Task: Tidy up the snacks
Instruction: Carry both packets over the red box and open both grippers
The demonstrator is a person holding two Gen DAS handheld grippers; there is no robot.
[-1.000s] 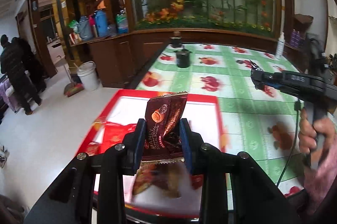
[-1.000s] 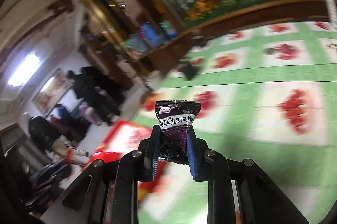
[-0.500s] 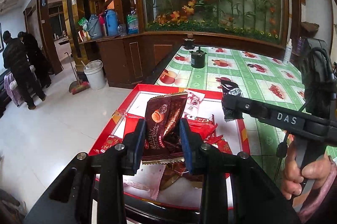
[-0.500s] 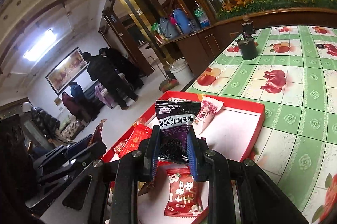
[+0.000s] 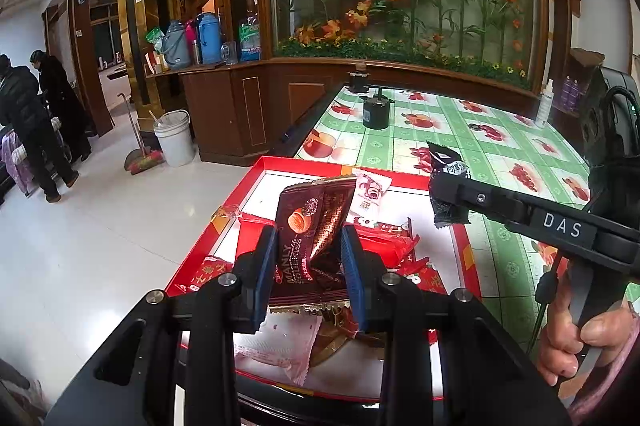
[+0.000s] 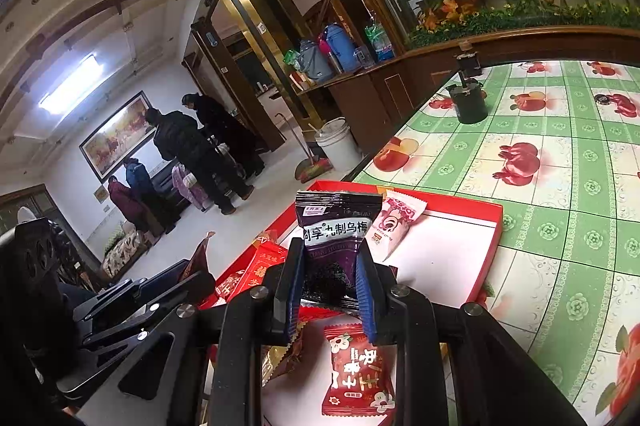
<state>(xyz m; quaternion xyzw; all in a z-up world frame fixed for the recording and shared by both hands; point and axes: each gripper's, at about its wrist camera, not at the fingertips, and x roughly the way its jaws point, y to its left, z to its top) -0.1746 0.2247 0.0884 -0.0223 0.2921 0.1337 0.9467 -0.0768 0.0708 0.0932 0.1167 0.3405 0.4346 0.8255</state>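
Observation:
My left gripper (image 5: 310, 262) is shut on a brown chocolate snack packet (image 5: 314, 230), held upright above the red tray (image 5: 256, 174). My right gripper (image 6: 330, 282) is shut on a dark purple plum packet (image 6: 336, 238), also above the tray (image 6: 492, 246); it shows from the side in the left wrist view (image 5: 448, 198). In the tray lie several red packets (image 6: 356, 374) and a pink-and-white packet (image 6: 396, 222), which also shows in the left wrist view (image 5: 370, 190).
The tray sits at the near left corner of a table with a green checked fruit cloth (image 5: 492, 154). A black pot (image 5: 376, 110) and a white bottle (image 5: 544, 106) stand farther back. A white bucket (image 5: 174, 138) and people (image 5: 28, 122) are on the floor at left.
Both grippers have come over the red tray with their packets; the right one swung in from over the table. The grips have not changed.

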